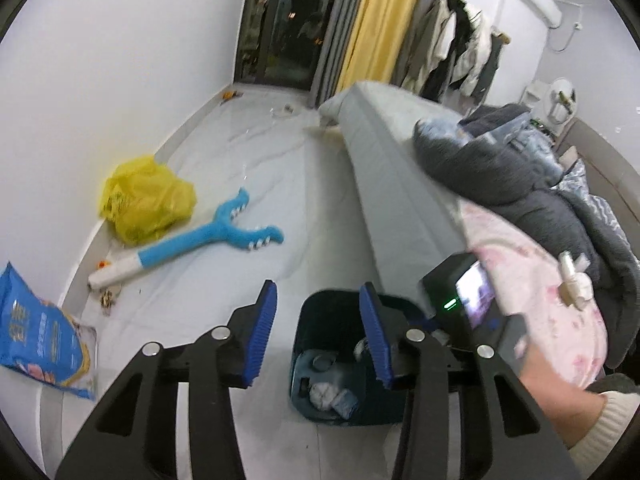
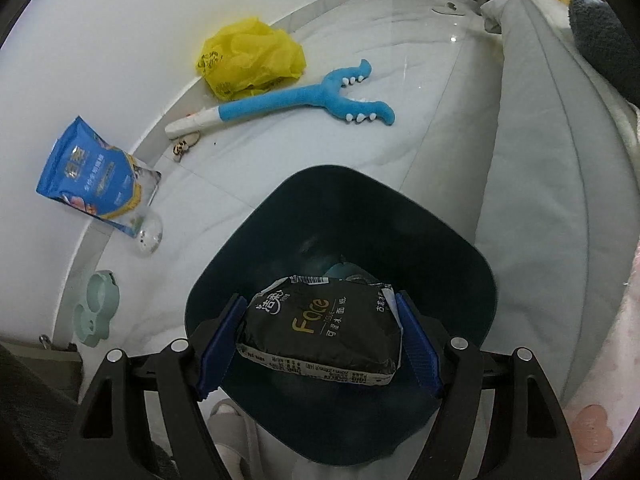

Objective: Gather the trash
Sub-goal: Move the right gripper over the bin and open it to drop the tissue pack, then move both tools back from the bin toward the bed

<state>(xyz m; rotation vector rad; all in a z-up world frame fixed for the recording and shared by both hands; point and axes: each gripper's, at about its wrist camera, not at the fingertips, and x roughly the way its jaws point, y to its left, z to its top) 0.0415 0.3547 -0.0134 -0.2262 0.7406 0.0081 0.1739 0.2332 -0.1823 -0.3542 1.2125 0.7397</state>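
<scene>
A dark teal trash bin (image 2: pixel 344 208) stands on the floor beside the bed; it also shows in the left wrist view (image 1: pixel 320 312), with crumpled trash inside. My right gripper (image 2: pixel 320 340) is shut on a black tissue pack (image 2: pixel 320 328) and holds it directly above the bin's opening. My left gripper (image 1: pixel 320 332) is open and empty, hovering above the floor and the bin's left side. The right gripper's body shows at the right of the left wrist view, over the bin.
A yellow plastic bag (image 2: pixel 252 58), a blue plush toy (image 2: pixel 304 100) and a blue snack bag (image 2: pixel 96 180) lie on the floor along the wall. A mint green object (image 2: pixel 96 308) lies near the wall. The bed (image 1: pixel 400 184) with blankets is on the right.
</scene>
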